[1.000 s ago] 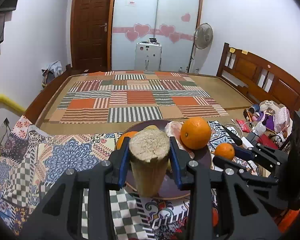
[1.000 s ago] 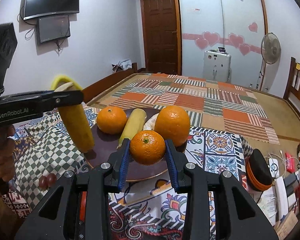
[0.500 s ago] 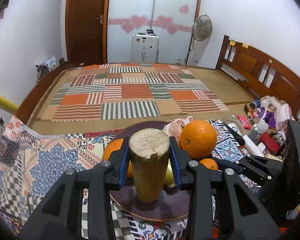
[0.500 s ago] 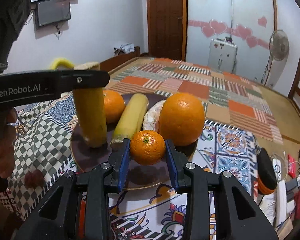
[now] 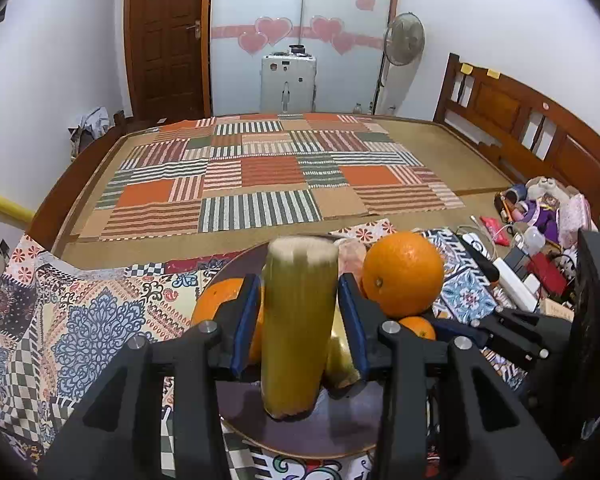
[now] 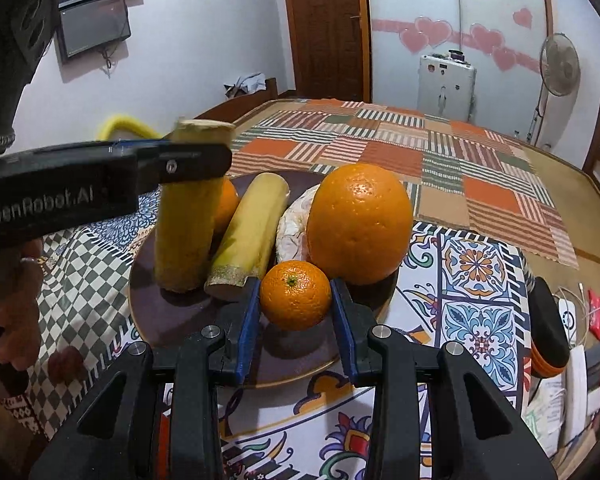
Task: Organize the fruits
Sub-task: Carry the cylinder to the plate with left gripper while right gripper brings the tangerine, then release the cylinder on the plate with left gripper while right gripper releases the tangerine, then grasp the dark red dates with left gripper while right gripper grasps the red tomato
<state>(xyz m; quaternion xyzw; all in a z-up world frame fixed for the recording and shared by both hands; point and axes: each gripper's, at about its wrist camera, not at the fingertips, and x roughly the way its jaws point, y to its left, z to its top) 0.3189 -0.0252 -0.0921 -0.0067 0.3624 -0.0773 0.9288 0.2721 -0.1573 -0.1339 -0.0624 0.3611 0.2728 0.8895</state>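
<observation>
My left gripper [image 5: 298, 320] is shut on a yellow sugarcane piece [image 5: 296, 328] that stands upright with its lower end on the dark round plate [image 5: 332, 436]. My right gripper [image 6: 294, 312] is shut on a small mandarin [image 6: 295, 295] that rests on the plate [image 6: 172, 320] near its front. A second sugarcane piece [image 6: 250, 236] lies on the plate beside the upright one [image 6: 186, 236]. A large orange [image 6: 358, 224] stands at the plate's right, a pale peeled fruit [image 6: 294, 228] behind the mandarin. Another orange [image 5: 216, 306] is half hidden behind my left fingers.
The plate sits on a patterned cloth [image 6: 476, 292] at the edge of a big bed with a striped patchwork mat [image 5: 260, 176]. Clutter, chargers and a dark case [image 6: 546, 328] lie to the right. A yellow chair back [image 5: 0, 204] is at the left.
Both grippers have come down. The sugarcane piece's lower end now rests on the plate, and the mandarin has dropped onto the plate in front of the large orange.
</observation>
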